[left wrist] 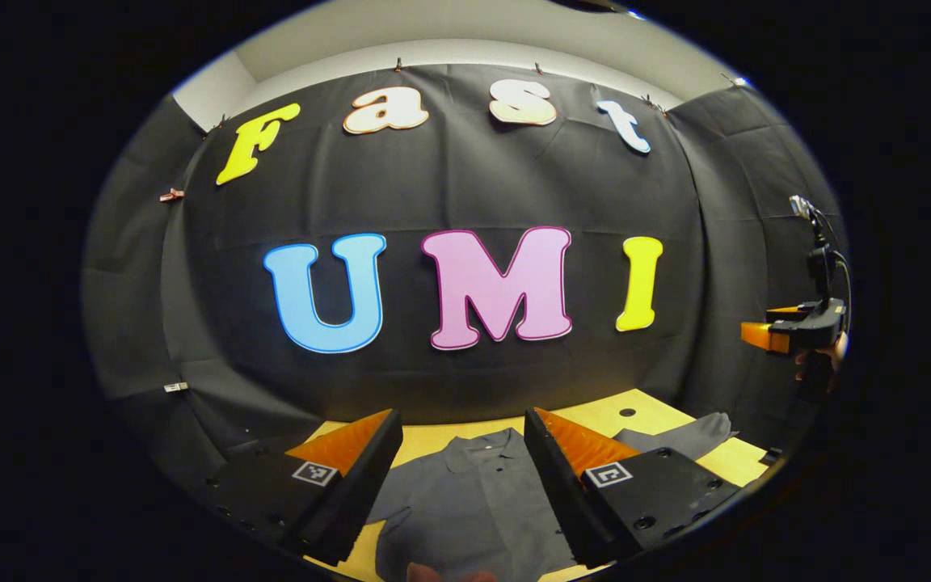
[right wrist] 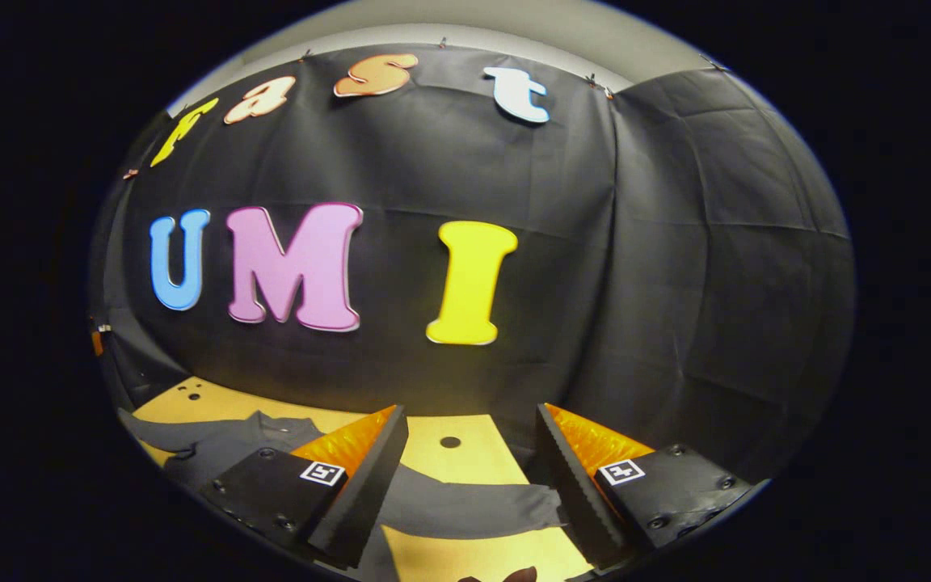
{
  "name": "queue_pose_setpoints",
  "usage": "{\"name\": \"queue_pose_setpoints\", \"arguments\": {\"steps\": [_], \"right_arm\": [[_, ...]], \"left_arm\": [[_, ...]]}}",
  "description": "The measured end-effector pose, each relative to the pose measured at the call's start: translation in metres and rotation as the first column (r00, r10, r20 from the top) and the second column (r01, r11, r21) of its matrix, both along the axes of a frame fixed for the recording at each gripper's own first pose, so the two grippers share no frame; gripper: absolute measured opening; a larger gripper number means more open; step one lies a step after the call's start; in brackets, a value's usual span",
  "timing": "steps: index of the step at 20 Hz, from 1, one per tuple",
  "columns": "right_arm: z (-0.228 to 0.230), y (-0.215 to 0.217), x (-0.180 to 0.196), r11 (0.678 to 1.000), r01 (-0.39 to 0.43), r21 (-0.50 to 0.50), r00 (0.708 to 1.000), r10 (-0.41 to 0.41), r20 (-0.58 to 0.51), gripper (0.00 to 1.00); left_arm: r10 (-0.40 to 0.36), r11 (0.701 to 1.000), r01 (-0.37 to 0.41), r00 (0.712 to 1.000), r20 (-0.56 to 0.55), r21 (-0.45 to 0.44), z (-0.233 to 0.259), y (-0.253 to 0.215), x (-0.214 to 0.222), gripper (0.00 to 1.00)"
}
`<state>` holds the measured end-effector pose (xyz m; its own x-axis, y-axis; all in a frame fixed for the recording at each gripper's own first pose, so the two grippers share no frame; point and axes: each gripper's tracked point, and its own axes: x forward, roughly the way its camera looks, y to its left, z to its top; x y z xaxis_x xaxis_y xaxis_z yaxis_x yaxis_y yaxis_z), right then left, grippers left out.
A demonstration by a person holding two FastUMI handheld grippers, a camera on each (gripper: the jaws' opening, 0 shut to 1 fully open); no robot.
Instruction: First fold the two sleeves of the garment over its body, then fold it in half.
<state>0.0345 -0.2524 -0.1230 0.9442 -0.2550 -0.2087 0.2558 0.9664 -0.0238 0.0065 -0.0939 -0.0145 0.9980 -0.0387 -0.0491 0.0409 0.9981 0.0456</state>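
Observation:
A grey collared shirt (left wrist: 473, 493) lies flat on the wooden table (left wrist: 595, 414), collar toward the back wall. My left gripper (left wrist: 461, 416) hangs open above the shirt's body, nothing between its fingers. One sleeve (left wrist: 684, 436) spreads out to the right. In the right gripper view that sleeve (right wrist: 465, 509) stretches across the table (right wrist: 473, 461) below my open right gripper (right wrist: 472, 411), which holds nothing. The shirt's body and collar (right wrist: 223, 440) lie to its left. The right gripper (left wrist: 764, 333) also appears high at the far right of the left gripper view, held by a hand.
The booth's black cloth wall stands close behind the table. Small round holes (right wrist: 450, 442) mark the tabletop, one just past the sleeve (left wrist: 627, 412). The table's right edge lies just beyond the sleeve end.

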Motion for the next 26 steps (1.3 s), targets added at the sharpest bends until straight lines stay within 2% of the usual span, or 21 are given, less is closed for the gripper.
{"name": "queue_pose_setpoints", "arguments": {"steps": [4,7,13,22,26], "right_arm": [[-0.059,-0.041,0.015,1.000,0.008,-0.014,0.997,-0.009,-0.080,0.98],[-0.102,-0.069,0.027,1.000,0.020,0.006,0.991,-0.019,-0.129,0.98],[-0.188,-0.111,0.037,0.998,0.046,0.047,0.970,-0.033,-0.243,0.98],[-0.285,-0.138,0.034,0.991,0.063,0.116,0.919,-0.013,-0.393,0.98],[-0.324,-0.141,0.028,0.988,0.070,0.138,0.886,0.002,-0.465,0.98]], "left_arm": [[0.019,0.999,-0.017,0.999,-0.043,0.029,-0.009,-0.020,0.001,0.94],[0.035,0.998,-0.033,0.998,-0.054,0.047,-0.010,-0.031,0.003,0.97],[0.078,0.994,-0.071,0.994,-0.079,0.079,-0.015,-0.047,0.013,0.97],[0.142,0.986,-0.130,0.983,-0.118,0.102,-0.021,-0.051,0.021,0.97],[0.162,0.980,-0.147,0.980,-0.114,0.132,-0.017,-0.042,0.025,0.97]]}}
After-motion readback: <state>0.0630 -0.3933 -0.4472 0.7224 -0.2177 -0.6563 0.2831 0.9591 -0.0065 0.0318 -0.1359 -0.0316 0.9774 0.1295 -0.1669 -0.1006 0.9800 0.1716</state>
